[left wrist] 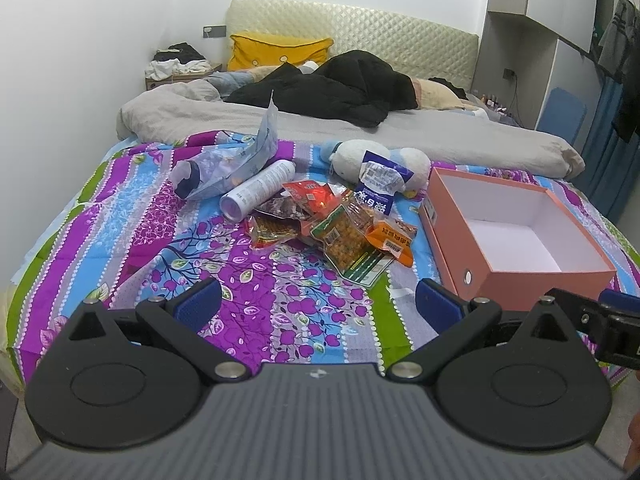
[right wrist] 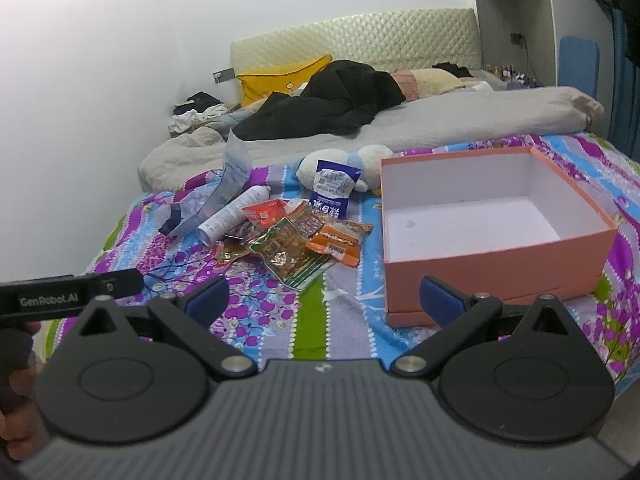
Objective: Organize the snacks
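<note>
A heap of snack packets lies on the flowered bedspread: a green packet (left wrist: 352, 246) (right wrist: 290, 254), an orange packet (left wrist: 394, 238) (right wrist: 338, 242), red packets (left wrist: 310, 194) (right wrist: 264, 212) and a blue-and-white packet (left wrist: 378, 184) (right wrist: 332, 188). An open, empty orange box (left wrist: 516, 276) (right wrist: 496, 264) with a white inside stands to their right. My left gripper (left wrist: 318, 304) is open and empty, short of the heap. My right gripper (right wrist: 324, 300) is open and empty, its right finger in front of the box's near wall.
A white spray can (left wrist: 256, 192) (right wrist: 232, 216), a crumpled clear bag (left wrist: 236, 160) and a white plush toy (left wrist: 384, 160) (right wrist: 344, 164) lie behind the snacks. A grey quilt (left wrist: 360, 128), black clothes and pillows fill the far half of the bed.
</note>
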The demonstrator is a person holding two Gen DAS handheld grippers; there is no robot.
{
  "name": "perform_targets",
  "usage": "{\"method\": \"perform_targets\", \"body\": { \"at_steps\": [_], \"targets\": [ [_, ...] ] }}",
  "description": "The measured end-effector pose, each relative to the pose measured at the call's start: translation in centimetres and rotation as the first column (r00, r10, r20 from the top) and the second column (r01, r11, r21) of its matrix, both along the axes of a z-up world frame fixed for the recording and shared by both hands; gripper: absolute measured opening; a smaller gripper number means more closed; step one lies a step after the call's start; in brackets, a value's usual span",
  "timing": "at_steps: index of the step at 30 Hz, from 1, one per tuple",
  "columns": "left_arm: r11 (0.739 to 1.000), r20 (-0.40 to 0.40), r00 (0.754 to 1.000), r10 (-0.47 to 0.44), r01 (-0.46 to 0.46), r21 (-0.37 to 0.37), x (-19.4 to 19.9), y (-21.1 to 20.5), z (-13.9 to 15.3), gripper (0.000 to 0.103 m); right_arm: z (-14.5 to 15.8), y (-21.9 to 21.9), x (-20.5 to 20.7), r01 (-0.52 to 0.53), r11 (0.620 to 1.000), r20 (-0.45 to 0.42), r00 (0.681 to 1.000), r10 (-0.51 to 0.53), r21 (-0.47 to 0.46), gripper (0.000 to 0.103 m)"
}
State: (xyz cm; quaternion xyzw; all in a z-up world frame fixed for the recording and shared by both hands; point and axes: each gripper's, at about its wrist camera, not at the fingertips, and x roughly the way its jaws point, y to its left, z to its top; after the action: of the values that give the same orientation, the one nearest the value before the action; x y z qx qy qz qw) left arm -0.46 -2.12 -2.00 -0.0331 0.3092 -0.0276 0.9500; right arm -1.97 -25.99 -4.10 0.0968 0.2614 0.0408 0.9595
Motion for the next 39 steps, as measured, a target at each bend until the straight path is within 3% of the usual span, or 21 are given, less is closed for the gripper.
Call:
{"method": "perform_targets", "body": {
  "at_steps": [10,14,24,29,31,34,39],
  "targets": [
    [1.0,-0.039,0.999,-0.015,0.014,-0.026,1.0,-0.2,-1.0,0.103,-0.7,-0.4,0.1,0.019,1.0,-0.013,1.0,-0.019,0.007,0.103],
    [1.0,-0.043,0.999,-0.018,0.019,0.005,1.5,-0.6,-1.6,0.103,-1.0,-0.4,0.2,0.018,1.0,-0.015,1.0,-0.018,0.001,0.103],
    [0.999,-0.049,0.998,-0.033,0.031,-0.026,4.8,0.6,-3.4,0.103,-2.5,0.4,2.2,-0.004,1.0,-0.001,1.0,0.004,-0.03,0.103],
    [0.999,-0.047,0.998,-0.038,0.036,-0.034,7.3,1.8,-4.8,0.103,-3.2,1.4,4.2,-0.026,0.998,0.02,0.999,0.027,-0.059,0.098],
    [0.998,-0.052,0.998,-0.046,0.044,-0.036,8.3,2.2,-5.6,0.103,-3.6,1.9,5.0,-0.043,0.997,0.022,0.999,0.044,-0.061,0.088],
    [0.998,-0.064,0.997,-0.044,0.042,-0.043,9.8,2.9,-6.9,0.103,-4.5,2.8,6.4,-0.067,0.996,0.01,0.998,0.067,-0.067,0.081],
    [0.997,-0.087,0.996,-0.019,0.012,-0.08,12.4,4.3,-9.4,0.103,-6.1,4.1,8.8,-0.091,0.994,0.02,0.996,0.092,-0.056,0.081]
  ]
}}
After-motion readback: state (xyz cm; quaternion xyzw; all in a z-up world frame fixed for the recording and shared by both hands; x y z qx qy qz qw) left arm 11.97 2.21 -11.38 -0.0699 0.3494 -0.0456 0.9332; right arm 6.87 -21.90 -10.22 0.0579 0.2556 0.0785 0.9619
